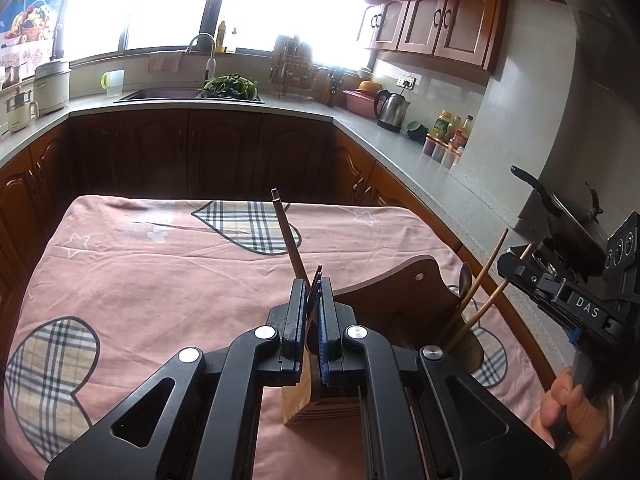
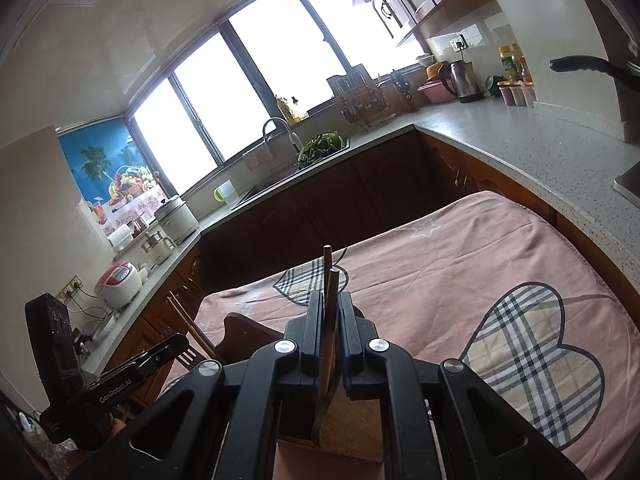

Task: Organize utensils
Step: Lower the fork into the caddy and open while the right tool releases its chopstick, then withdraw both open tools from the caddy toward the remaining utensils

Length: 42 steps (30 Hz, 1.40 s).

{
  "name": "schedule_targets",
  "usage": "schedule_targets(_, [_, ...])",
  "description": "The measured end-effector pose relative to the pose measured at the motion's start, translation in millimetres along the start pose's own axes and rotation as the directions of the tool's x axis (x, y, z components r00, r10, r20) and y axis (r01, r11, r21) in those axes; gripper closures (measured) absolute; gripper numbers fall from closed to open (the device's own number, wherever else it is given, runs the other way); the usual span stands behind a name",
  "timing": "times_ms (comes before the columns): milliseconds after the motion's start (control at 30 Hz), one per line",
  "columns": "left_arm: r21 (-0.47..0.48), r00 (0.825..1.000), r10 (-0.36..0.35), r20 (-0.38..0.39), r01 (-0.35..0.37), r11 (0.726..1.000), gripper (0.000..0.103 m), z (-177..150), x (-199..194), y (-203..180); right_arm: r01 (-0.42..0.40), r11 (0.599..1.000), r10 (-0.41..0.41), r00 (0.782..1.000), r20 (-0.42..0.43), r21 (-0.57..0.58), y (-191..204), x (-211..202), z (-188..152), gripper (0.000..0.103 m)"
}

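My left gripper (image 1: 313,286) is shut on a brown chopstick (image 1: 287,236) that sticks up and away from the fingers, above a wooden utensil holder (image 1: 400,300) on the pink cloth. My right gripper (image 2: 330,300) is shut on two brown chopsticks (image 2: 330,280), held over the same holder (image 2: 352,428). In the left wrist view the right gripper (image 1: 516,268) sits at the right with its chopsticks (image 1: 486,276) reaching down into the holder, beside a metal spoon (image 1: 465,276). The left gripper (image 2: 160,354) shows at the lower left of the right wrist view.
The table wears a pink cloth (image 1: 160,272) with plaid hearts. Dark wooden cabinets (image 1: 200,152) and a grey counter (image 1: 400,136) ring it. A kettle (image 1: 392,110), bottles (image 1: 444,124), a sink with greens (image 1: 230,88) and a pan handle (image 1: 536,190) stand on the counter.
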<state>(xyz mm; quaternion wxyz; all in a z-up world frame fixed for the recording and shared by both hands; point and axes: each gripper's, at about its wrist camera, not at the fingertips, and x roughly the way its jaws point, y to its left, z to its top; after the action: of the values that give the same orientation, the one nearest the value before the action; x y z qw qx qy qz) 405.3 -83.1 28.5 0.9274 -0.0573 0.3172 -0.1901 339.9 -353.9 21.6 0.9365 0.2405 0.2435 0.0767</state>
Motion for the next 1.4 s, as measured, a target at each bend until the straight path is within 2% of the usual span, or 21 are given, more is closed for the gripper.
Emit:
schedule_targets(167, [0.001,1.000,0.000,-0.004,0.000,1.000,0.098,1,1,0,-0.004,1.000,0.004,1.000,-0.004,0.002,1,2,-2,0.092])
schedule_targets(233, [0.000,1.000,-0.001,-0.003,0.001,1.000,0.092,1,0,0,-0.004,1.000,0.004,1.000,-0.006,0.007,1,1,-2,0.089])
schedule_targets(267, [-0.001,1.000,-0.002,-0.002,0.002,1.000,0.086,1,0,0,-0.003,1.000,0.003,1.000,-0.006,0.011,0,1,-2,0.084])
schedule_targets(300, [-0.002,1.000,-0.003,0.001,0.003,1.000,0.078,1,-2,0,-0.004,1.000,0.005,1.000,-0.004,0.016,-1,0,-3,0.072])
schedule_targets(367, [-0.002,1.000,0.005,0.012,-0.005,1.000,0.070,1,-5,-1,-0.010,1.000,0.010,1.000,0.004,0.027,-3,-2,-3,0.056])
schedule_targets(533, [-0.006,1.000,0.002,0.013,-0.002,1.000,0.069,0,-8,1,-0.015,0.999,0.015,1.000,0.015,0.039,-5,-9,-3,0.051])
schedule_targets(600, [-0.008,1.000,0.003,0.010,-0.003,1.000,0.065,-1,-8,2,-0.019,0.999,0.019,1.000,0.017,0.046,-5,-11,-3,0.043])
schedule_targets(700, [-0.013,1.000,0.007,0.012,-0.006,1.000,0.058,-3,-13,3,-0.034,0.998,0.033,0.999,0.028,0.049,-4,-17,-2,0.035])
schedule_targets(867, [-0.026,1.000,0.008,0.006,-0.007,1.000,0.045,-13,-27,7,-0.052,0.997,0.050,0.998,0.040,0.065,-4,-31,-7,0.031])
schedule_targets(1000, [-0.044,1.000,0.018,-0.002,-0.018,0.999,0.029,-33,-46,13,-0.067,0.995,0.064,0.997,0.034,0.071,-4,-46,-17,0.027])
schedule_targets(1400, [-0.115,0.995,0.012,-0.103,-0.024,0.993,0.028,-112,-97,32,-0.045,0.995,0.049,0.998,-0.045,0.088,-11,-95,-77,0.026])
